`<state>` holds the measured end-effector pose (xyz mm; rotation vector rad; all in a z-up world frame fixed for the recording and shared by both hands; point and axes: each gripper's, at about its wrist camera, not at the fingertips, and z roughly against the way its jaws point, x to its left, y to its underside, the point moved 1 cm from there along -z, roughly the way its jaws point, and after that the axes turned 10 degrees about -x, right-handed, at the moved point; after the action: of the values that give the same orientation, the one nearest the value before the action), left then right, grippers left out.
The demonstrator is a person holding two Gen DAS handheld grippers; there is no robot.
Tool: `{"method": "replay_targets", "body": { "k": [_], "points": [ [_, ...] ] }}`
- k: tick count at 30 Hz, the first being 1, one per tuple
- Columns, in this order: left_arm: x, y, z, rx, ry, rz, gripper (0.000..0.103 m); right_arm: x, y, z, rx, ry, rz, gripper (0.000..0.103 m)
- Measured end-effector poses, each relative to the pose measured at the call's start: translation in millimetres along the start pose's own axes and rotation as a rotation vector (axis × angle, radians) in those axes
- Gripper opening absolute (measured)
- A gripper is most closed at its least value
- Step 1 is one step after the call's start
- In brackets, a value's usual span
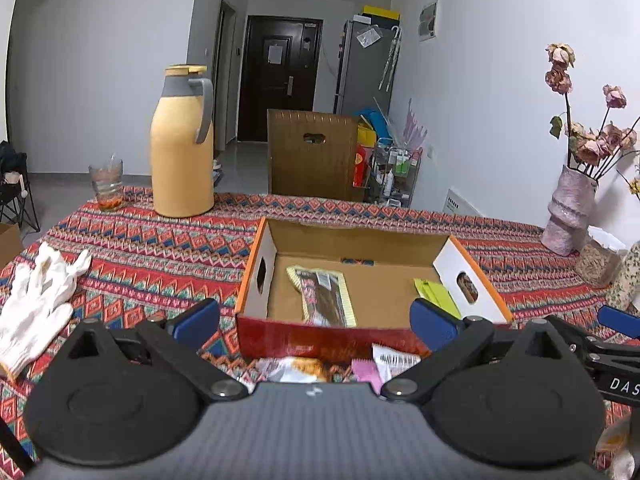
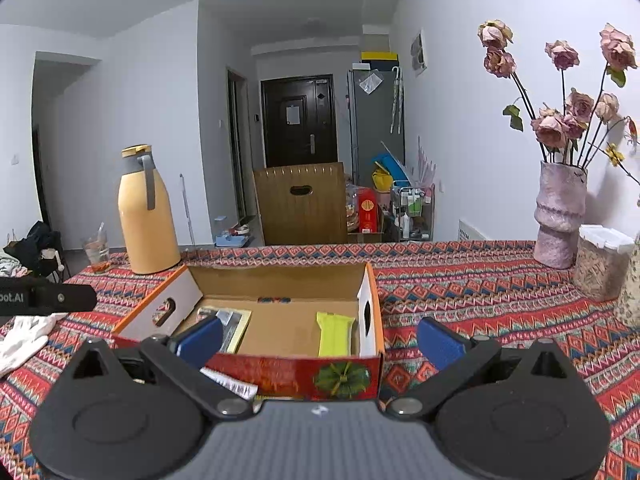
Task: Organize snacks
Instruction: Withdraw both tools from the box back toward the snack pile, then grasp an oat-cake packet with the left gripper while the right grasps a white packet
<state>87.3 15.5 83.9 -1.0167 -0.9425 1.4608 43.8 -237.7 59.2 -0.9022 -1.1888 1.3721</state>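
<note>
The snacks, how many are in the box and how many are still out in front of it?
In the box: 2, a brown packet and a green packet
Out in front, on the cloth: 3 showing, an orange-and-white one, a pink one and a white barcode one; the left gripper may hide more
Total: 5

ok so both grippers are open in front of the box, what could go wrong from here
1. The loose snack packets lie tight against the box's red front wall, mostly hidden under the left gripper; a grab could catch the wall or miss.
2. The right gripper sits close beside the left, so the two may collide.
3. A wide sweep might reach the yellow thermos or the glass.
</note>
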Motion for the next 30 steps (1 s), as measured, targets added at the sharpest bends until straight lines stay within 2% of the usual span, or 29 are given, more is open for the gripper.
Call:
{"method": "replay_targets", "body": {
  "k": [10, 23, 30],
  "points": [
    [9.2, 32.5, 21.3, 0.037, 0.023, 0.014, 0.103, 5.2, 35.2, 29.5, 0.042, 0.003, 0.007, 0.103],
    [-1.5, 88.9, 26.5, 0.169, 0.062, -0.002, 0.103, 6.5, 78.1, 57.6, 0.100, 0.006, 0.010, 0.103],
    [-20.8, 113.3, 28.3, 0.234, 0.094, -0.030, 0.103, -6.2, 98.9, 70.7, 0.138, 0.026, -0.003, 0.103]
  ]
}}
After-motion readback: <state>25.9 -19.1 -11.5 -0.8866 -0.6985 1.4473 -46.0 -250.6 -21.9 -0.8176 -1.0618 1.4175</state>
